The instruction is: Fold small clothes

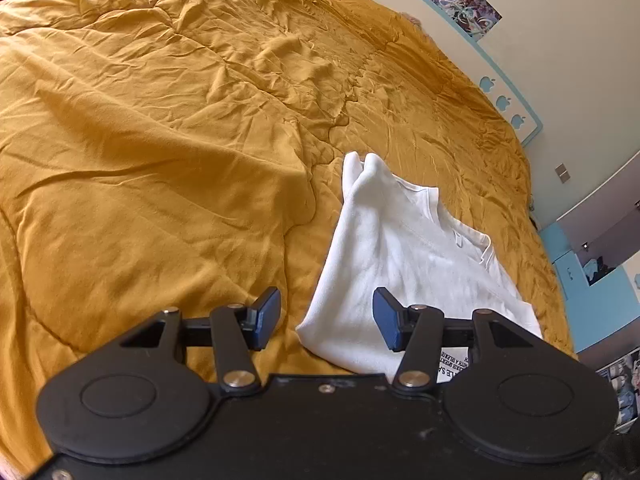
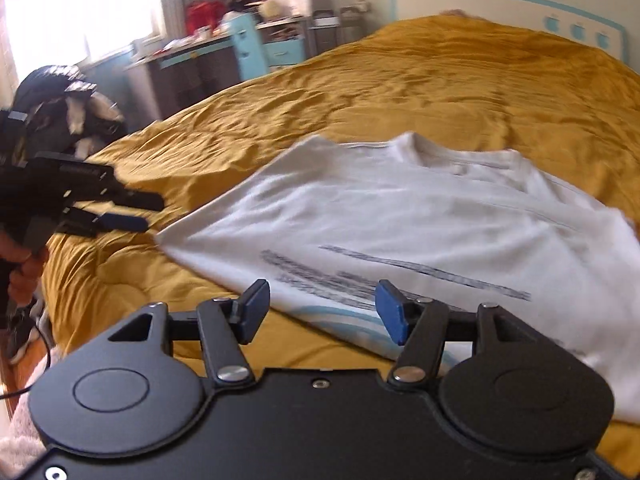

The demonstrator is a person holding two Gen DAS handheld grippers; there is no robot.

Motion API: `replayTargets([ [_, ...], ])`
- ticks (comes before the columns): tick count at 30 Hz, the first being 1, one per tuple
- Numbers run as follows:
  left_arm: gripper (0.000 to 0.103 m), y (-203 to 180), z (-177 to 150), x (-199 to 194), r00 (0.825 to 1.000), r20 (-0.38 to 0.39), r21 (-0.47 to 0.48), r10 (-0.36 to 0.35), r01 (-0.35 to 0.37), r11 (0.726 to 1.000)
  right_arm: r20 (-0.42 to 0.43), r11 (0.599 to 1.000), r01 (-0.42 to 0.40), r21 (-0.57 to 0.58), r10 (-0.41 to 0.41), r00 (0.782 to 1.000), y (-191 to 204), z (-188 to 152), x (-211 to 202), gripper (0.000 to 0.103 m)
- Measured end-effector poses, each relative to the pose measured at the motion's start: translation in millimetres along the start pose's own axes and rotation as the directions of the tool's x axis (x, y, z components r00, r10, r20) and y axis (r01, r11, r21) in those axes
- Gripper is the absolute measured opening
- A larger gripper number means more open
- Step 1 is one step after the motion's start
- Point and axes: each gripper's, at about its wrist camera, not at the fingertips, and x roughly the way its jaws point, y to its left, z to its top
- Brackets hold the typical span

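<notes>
White T-shirt (image 2: 400, 216) lies partly folded on the mustard-yellow duvet (image 1: 160, 140) of the bed, near its near edge; black print and a pale blue arc show on the fabric. Left claw (image 1: 326, 322) released, nothing between its blue pads, hovering over the shirt's near-left corner. Right claw (image 2: 322, 310) released, empty, above the shirt's near hem. Right view blurred.

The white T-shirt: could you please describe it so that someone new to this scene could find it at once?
A big bed under a rumpled mustard-yellow cover fills both views. On its near side lies the white T-shirt, spread out with its neckline toward the headboard. It is the only white garment on the cover, with dark lines of print across it.
</notes>
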Motion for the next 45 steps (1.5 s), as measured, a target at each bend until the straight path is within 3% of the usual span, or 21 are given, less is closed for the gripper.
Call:
replayTargets([
  [4,0.054,12,1,-6,1.000,-0.013,-0.010,0.003,-0.003,1.000,-0.030,0.970,0.005,-0.244,-0.013,0.999,63,4,44,0.060],
  [8,0.054,19,-1,-9,0.999,-0.025,-0.010,-0.026,0.026,1.000,-0.014,0.886,0.121,-0.448,-0.141,0.990,104,4,73,0.060],
  [10,0.054,21,1,-7,0.999,-0.032,-0.008,-0.035,0.034,0.999,0.014,0.845,0.149,-0.513,-0.165,0.986,119,7,81,0.060],
  [14,0.054,23,14,0,0.998,-0.034,-0.004,-0.059,0.059,0.998,0.064,0.774,0.200,-0.601,-0.203,0.977,146,14,97,0.060],
  [20,0.054,19,57,34,0.988,-0.067,0.008,-0.142,0.143,0.990,0.080,0.748,0.240,-0.618,-0.244,0.966,168,16,104,0.057],
  [24,0.054,19,81,73,0.970,-0.118,-0.034,-0.211,0.208,0.978,0.126,0.686,0.273,-0.674,-0.258,0.958,177,8,101,0.057],
  [27,0.054,19,93,107,0.955,-0.159,-0.082,-0.251,0.241,0.967,0.123,0.691,0.267,-0.672,-0.252,0.960,179,10,102,0.057],
  [32,0.054,16,99,153,0.946,-0.163,-0.133,-0.281,0.261,0.956,0.109,0.734,0.256,-0.629,-0.243,0.964,177,16,104,0.056],
  [35,0.054,10,104,176,0.945,-0.158,-0.116,-0.286,0.269,0.956,0.115,0.742,0.260,-0.617,-0.242,0.964,174,16,105,0.056],
  [37,0.054,11,111,193,0.943,-0.162,-0.159,-0.290,0.265,0.951,0.116,0.750,0.258,-0.609,-0.238,0.964,173,15,105,0.056],
  [40,0.054,14,124,218,0.931,-0.175,-0.230,-0.321,0.278,0.933,0.120,0.761,0.256,-0.596,-0.231,0.966,172,15,105,0.056],
  [43,0.055,15,133,237,0.907,-0.197,-0.311,-0.371,0.302,0.901,0.122,0.764,0.254,-0.593,-0.227,0.966,172,15,106,0.056],
  [45,0.048,14,135,242,0.899,-0.202,-0.339,-0.389,0.309,0.889,0.116,0.767,0.247,-0.592,-0.221,0.968,171,16,106,0.054],
])
